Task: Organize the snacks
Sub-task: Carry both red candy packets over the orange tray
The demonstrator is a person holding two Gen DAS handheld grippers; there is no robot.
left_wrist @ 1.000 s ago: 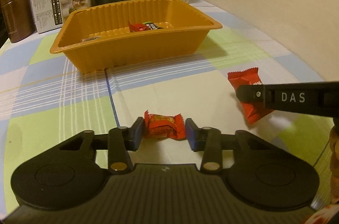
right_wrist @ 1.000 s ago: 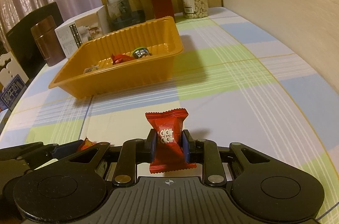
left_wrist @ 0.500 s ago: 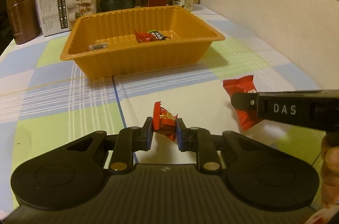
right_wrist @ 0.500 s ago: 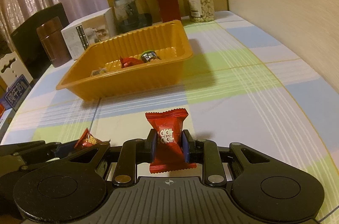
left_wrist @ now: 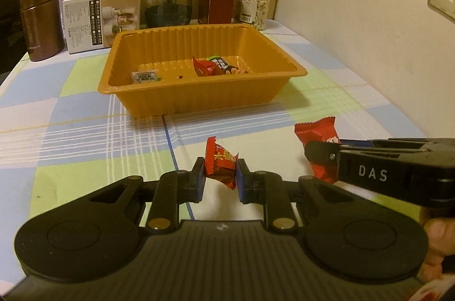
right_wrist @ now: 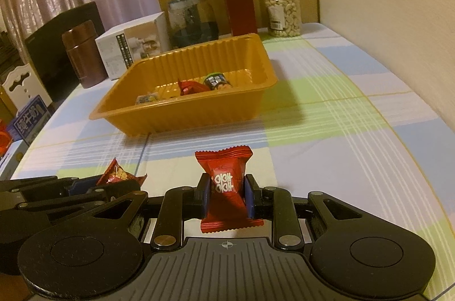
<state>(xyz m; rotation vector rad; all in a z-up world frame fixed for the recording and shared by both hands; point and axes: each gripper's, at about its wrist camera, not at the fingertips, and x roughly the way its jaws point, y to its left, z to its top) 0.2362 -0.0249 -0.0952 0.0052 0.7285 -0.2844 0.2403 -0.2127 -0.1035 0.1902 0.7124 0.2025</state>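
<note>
My left gripper (left_wrist: 220, 183) is shut on a small red candy (left_wrist: 221, 163) and holds it above the checked tablecloth. My right gripper (right_wrist: 226, 197) is shut on a red snack packet (right_wrist: 224, 187) with white letters, also lifted. The packet shows at the right of the left wrist view (left_wrist: 318, 134), and the candy at the left of the right wrist view (right_wrist: 118, 174). An orange tray (left_wrist: 199, 99) stands ahead of both grippers and holds a few wrapped snacks (left_wrist: 212, 66); it also shows in the right wrist view (right_wrist: 199, 110).
Behind the tray stand a brown canister (left_wrist: 41, 19), a white box (left_wrist: 101, 19), a glass jar (left_wrist: 167, 0), a red carton (left_wrist: 217, 0) and a jar of nuts (left_wrist: 251, 5). A wall (left_wrist: 369, 25) runs along the table's right side.
My left gripper closed on the small red candy and lifted it off the cloth. Both grippers have risen with their snacks; the tray now shows from higher up.
</note>
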